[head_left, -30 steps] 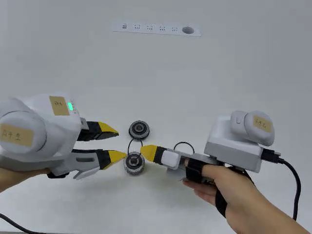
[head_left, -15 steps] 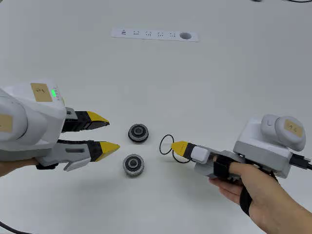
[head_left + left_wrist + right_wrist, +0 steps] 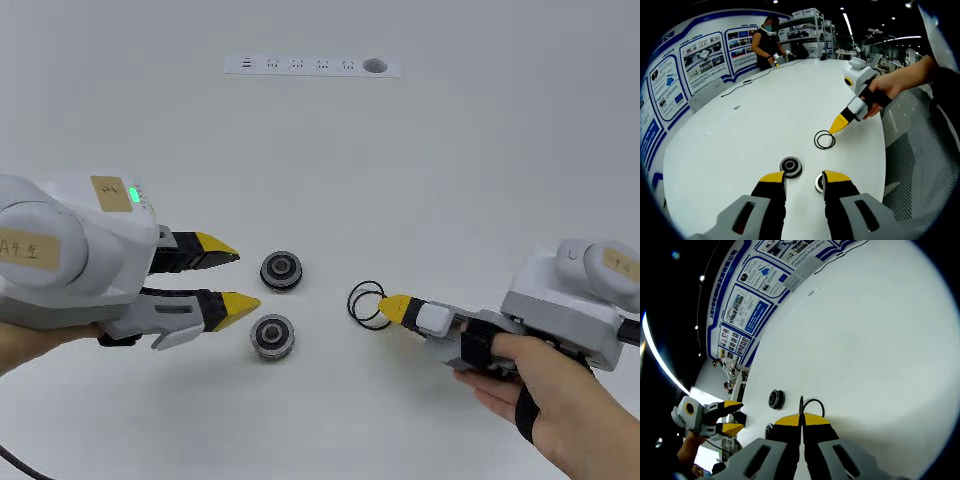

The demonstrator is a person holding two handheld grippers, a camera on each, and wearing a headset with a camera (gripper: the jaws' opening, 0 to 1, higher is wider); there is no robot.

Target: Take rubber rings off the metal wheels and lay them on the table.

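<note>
Appears to be setting down the rubber rings (image 3: 366,302), nipped at the tip of the closed right tool (image 3: 388,304) low over the tabletop (image 3: 420,180), with the spread-jawed left tool (image 3: 246,278) poised just short of the two metal wheels (image 3: 273,336); next probably calls for parting the right jaws to release them.

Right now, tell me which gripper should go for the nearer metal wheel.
Left. The left gripper is open, with its jaws just beside the nearer wheel. The right gripper is shut on a rubber ring and sits farther off to the side, so it is probably the worse choice.
</note>
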